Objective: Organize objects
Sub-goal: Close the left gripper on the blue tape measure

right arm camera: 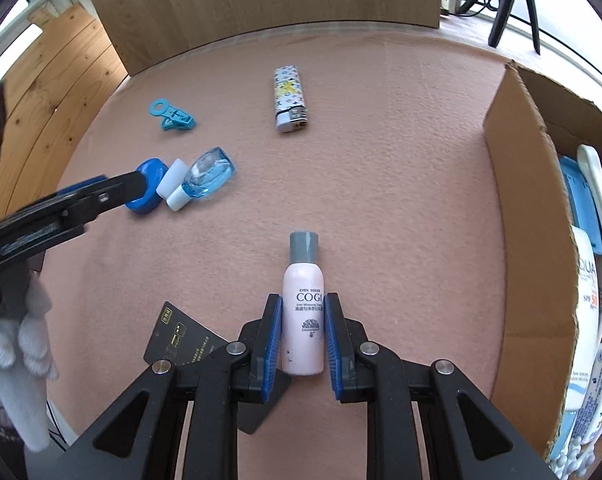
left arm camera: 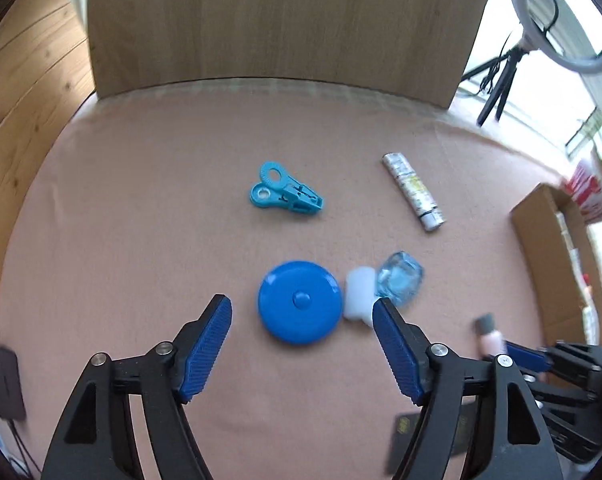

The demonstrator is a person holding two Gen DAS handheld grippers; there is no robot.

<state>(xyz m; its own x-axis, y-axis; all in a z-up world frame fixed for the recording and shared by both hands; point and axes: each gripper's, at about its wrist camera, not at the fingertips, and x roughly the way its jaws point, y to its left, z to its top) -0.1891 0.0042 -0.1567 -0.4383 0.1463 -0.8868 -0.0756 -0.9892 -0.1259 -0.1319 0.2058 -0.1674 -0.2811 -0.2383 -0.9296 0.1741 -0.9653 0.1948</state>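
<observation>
The right gripper sits closest to its camera, its blue pads pressed against both sides of a pink bottle with a grey cap. The bottle lies at the near edge of the pink table, cap pointing toward the far edge — gripped, by the look of it, though whether it is lifted clear of the cloth cannot be told. Partly under that gripper's left finger lies a black card, flat at the near edge.

The left gripper is spread wide and holds nothing; a round blue tape measure lies between its fingertips, near the middle of the table. Touching the tape measure on the right is a small clear blue bottle with a white cap, on its side. Further toward the far edge lie a blue clip and, well apart from it to the right, a patterned lighter.

At the right edge stands a cardboard box, open and already holding several items — a sunscreen tube among them, the rest hard to name.

Judging by that, some sorting is done. Six things are still on the table; the pink bottle looks next for the box, with the tape measure a likely pick for the left side.
</observation>
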